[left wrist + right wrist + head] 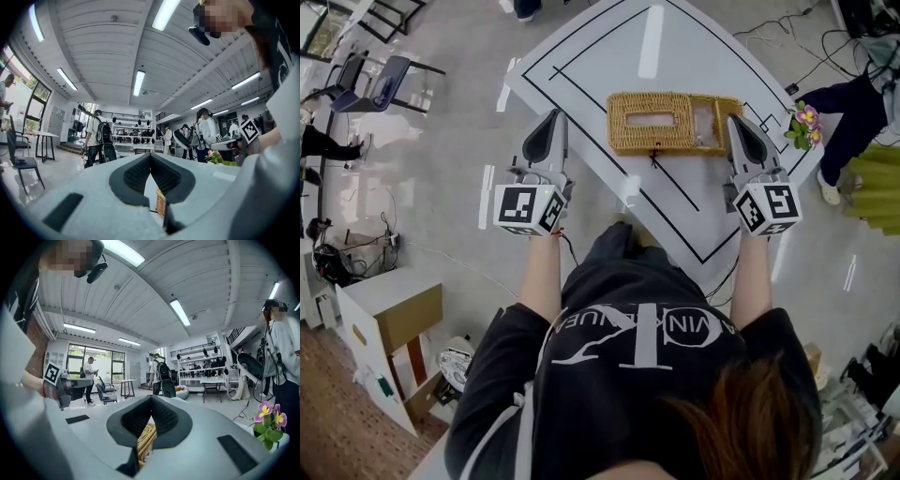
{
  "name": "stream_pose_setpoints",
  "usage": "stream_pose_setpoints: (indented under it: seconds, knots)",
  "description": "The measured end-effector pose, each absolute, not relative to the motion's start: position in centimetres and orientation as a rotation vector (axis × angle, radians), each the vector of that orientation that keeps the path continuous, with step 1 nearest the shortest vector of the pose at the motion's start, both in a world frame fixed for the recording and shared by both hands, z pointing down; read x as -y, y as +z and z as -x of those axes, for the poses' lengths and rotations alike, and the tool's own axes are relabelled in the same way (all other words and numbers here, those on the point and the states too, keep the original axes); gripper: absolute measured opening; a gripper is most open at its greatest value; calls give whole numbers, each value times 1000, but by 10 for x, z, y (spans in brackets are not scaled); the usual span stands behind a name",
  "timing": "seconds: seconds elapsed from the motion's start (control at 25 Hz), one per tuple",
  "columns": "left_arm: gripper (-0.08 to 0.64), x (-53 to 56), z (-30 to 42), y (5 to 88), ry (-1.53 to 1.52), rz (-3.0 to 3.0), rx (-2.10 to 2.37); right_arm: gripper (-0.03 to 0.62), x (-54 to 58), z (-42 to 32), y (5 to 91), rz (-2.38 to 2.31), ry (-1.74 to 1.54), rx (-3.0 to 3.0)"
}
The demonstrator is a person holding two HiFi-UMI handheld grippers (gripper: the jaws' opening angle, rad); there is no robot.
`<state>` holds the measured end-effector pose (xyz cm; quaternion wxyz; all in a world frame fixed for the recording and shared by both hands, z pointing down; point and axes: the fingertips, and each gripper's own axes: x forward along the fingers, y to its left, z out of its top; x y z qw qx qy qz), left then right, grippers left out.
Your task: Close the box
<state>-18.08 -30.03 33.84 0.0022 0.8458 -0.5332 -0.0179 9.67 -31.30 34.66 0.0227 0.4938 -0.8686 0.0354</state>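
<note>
A woven wicker box [675, 123] lies on the white table [694, 47]; its top has a long rectangular slot, and its right end shows a paler patch. My right gripper [737, 120] is shut and empty, its tip at the box's right end. In the right gripper view the closed gripper [151, 399] leaves a sliver of wicker [146, 439] showing below it. My left gripper [553, 114] is shut too and hangs left of the box, past the table's edge. The left gripper view has its fingertips [150, 157] meeting, with a thin strip of wicker [160, 202] below.
A small pot of pink and yellow flowers [807, 122] stands at the table's right corner, with a person's dark-trousered leg [853, 103] just behind. A chair [380, 84] is far left on the floor. A white and brown cabinet [389, 328] stands at lower left.
</note>
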Motion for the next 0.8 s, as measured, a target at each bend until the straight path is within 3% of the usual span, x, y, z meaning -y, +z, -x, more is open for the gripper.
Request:
stream_pose_setpoints:
  seconds: [0.8]
  knots:
    - [6,305,194,309,-101,-2659,1759,-2,313,-92,325,-1531,46,2737]
